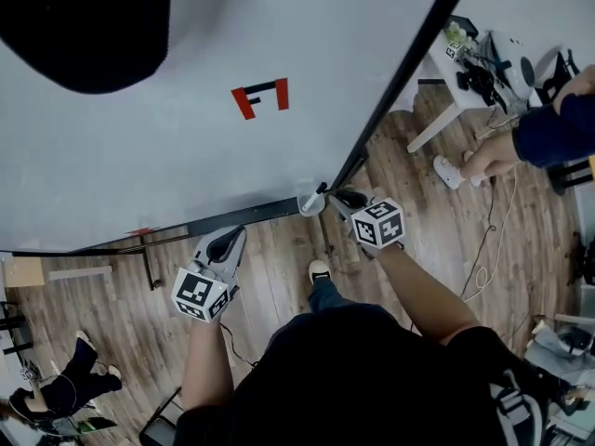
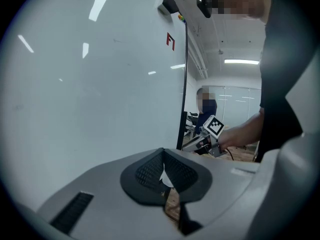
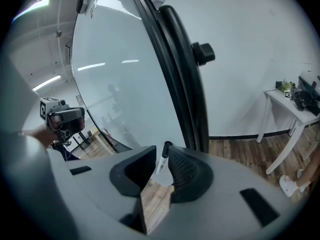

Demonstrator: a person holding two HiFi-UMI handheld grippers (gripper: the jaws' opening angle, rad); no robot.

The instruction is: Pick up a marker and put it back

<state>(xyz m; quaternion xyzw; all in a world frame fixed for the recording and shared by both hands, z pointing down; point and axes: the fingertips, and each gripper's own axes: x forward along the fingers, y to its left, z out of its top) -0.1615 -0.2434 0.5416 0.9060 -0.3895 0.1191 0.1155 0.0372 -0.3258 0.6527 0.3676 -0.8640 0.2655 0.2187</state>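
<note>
- Right gripper view, nearest first: shows the marker (image 3: 160, 165) tilted, black cap up, between the jaws of the right gripper (image 3: 162, 154), at the bottom corner of the whiteboard (image 3: 125, 84).
- Cannot confirm any ledge or tray under the marker. Judged risk: a fall to the wooden floor (image 3: 155, 204) if let go without support below.
- Judged risk: a tip or roll on a sideways withdrawal, with the barrel close against the ribbed right pad. Back straight out along the jaw line.
- Judged risk: a knock against the black frame (image 3: 176, 74) just behind the jaw tips, enough to jolt the marker off its place. Keep clear of it.
- Right tongs: partly open and not clamping. Left pad clear of the barrel; right pad touching it or just beside it, cannot tell which.
- Left tongs: left gripper (image 2: 162, 154) closed tip to tip on nothing, facing bare board, well apart from the marker.
</note>
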